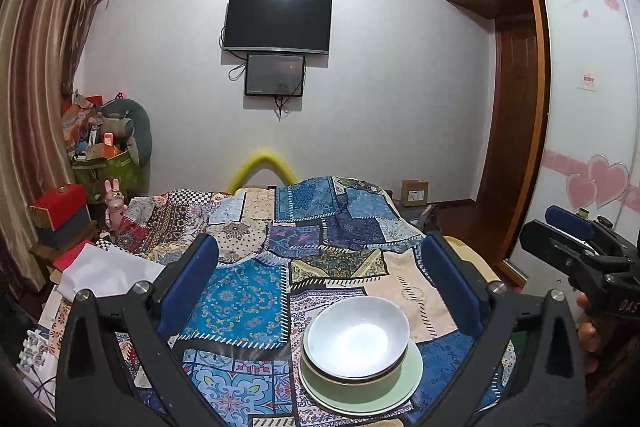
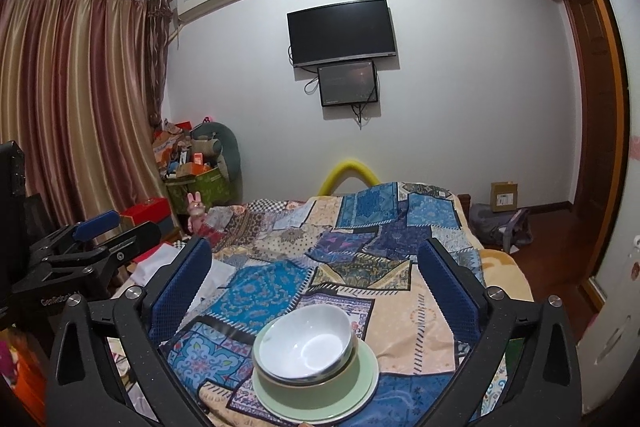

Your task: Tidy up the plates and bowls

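Observation:
A white bowl (image 1: 358, 337) sits nested in an olive-green bowl (image 1: 352, 385), which stands on a pale green plate (image 1: 404, 387) on the patchwork bedspread (image 1: 240, 299). The same stack shows in the right wrist view: white bowl (image 2: 308, 341), green bowl (image 2: 308, 393), plate (image 2: 366, 375). My left gripper (image 1: 320, 255) is open and empty, above and behind the stack. My right gripper (image 2: 314, 255) is open and empty, also held back from the stack. Each gripper appears at the edge of the other's view: the right gripper (image 1: 580, 239), the left gripper (image 2: 96, 231).
The bed ends at a white wall with a TV (image 1: 278, 23). Boxes and clutter (image 1: 104, 147) stand left of the bed by the curtains (image 2: 72, 99). White papers (image 1: 108, 271) lie at the bed's left edge. A wardrobe (image 1: 576, 115) stands right.

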Tool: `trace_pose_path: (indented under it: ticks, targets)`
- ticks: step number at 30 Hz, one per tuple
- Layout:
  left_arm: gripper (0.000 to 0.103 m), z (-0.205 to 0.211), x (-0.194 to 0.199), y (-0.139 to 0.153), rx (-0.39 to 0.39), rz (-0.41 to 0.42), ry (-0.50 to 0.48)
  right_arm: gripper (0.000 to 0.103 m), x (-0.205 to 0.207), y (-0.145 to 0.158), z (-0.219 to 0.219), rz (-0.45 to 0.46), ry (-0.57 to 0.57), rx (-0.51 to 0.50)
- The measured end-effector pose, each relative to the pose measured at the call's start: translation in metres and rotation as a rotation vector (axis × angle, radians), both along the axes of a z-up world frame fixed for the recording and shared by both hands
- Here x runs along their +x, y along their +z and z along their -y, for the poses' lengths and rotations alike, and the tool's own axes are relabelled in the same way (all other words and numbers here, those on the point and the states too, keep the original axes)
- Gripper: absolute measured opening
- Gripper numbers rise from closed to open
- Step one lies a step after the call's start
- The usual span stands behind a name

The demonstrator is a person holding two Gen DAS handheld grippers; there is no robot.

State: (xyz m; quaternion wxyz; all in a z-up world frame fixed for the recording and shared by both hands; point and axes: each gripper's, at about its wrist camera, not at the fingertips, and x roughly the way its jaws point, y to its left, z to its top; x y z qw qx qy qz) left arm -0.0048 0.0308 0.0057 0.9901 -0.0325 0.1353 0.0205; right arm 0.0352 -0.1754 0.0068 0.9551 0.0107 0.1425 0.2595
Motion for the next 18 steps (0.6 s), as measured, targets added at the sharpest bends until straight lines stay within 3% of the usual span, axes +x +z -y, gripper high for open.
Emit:
trace_pose_path:
  ticks: [18]
  targets:
    - [0.103, 0.0019, 0.0019, 0.0011, -0.005, -0.004, -0.012, 0.103, -0.0006, -0.0004, 0.0007, -0.012, 0.007, 0.001]
